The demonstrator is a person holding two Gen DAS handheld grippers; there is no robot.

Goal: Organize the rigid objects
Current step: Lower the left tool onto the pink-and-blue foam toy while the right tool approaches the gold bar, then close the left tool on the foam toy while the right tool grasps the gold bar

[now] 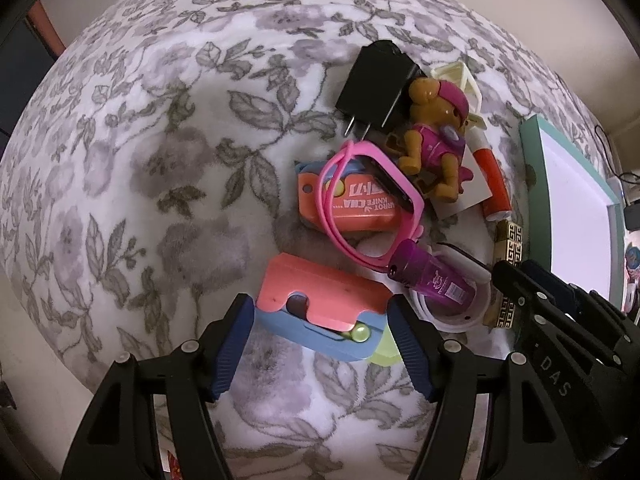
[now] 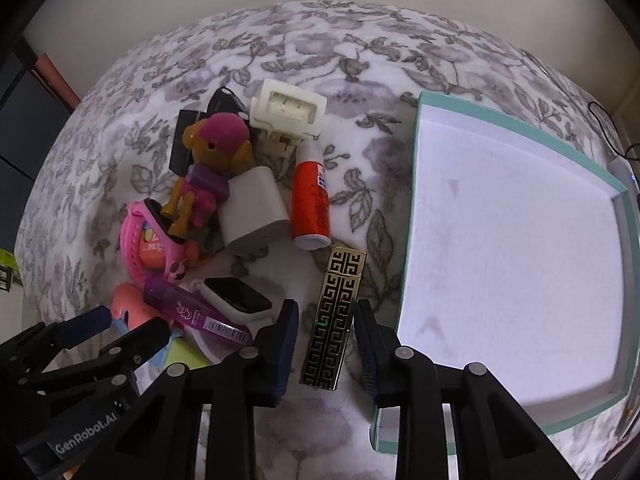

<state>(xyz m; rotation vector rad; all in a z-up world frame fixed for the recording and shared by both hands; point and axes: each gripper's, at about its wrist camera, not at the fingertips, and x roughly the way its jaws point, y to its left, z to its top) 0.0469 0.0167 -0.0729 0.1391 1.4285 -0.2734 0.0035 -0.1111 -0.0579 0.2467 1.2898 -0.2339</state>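
Observation:
A pile of small objects lies on a floral blanket. My left gripper [image 1: 320,328] is open, its fingers on either side of a pink-and-blue toy knife [image 1: 320,304], close to its ends. My right gripper [image 2: 326,332] is open around a gold-and-black patterned lighter [image 2: 334,320], with gaps on both sides. The pile holds a toy dog [image 1: 436,140], a pink watch [image 1: 360,200], an orange toy knife [image 1: 360,208], a black charger [image 1: 376,88], a purple tube [image 1: 432,280], a white watch [image 2: 238,294], a white charger [image 2: 254,210] and an orange glue bottle [image 2: 310,204].
A teal-rimmed box [image 2: 406,240] with a white inside lies open right of the pile. A cream plastic clip [image 2: 288,110] lies at the pile's far side. The blanket [image 1: 160,160] stretches bare to the left. The right gripper's body [image 1: 560,320] shows in the left wrist view.

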